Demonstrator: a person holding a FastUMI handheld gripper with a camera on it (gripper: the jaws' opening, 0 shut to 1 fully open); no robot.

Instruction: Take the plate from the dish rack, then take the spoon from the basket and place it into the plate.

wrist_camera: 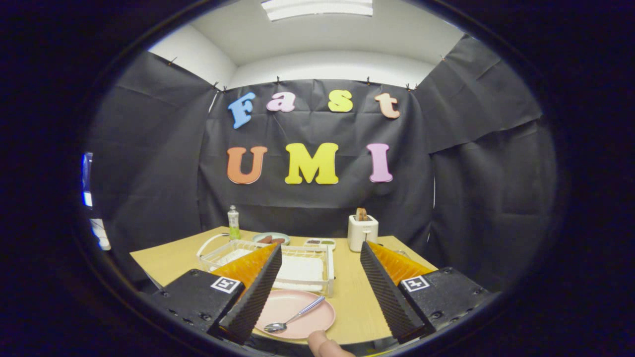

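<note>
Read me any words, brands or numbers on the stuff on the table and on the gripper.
On the bottle: label too small to read.
On the toaster: no text visible.
On the gripper, open, with the plate and spoon between its fingers: square pattern tags, no words.
Nothing readable.

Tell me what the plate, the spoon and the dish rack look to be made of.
Plate: pink, matte and evenly coloured, probably plastic or melamine, though glazed ceramic is possible. Spoon, lying in the plate: shiny bowl that reflects light, likely steel; the handle end looks patterned, material unclear. Dish rack: white, thin-walled frame, probably plastic. The gripper is open, holding nothing.
</note>
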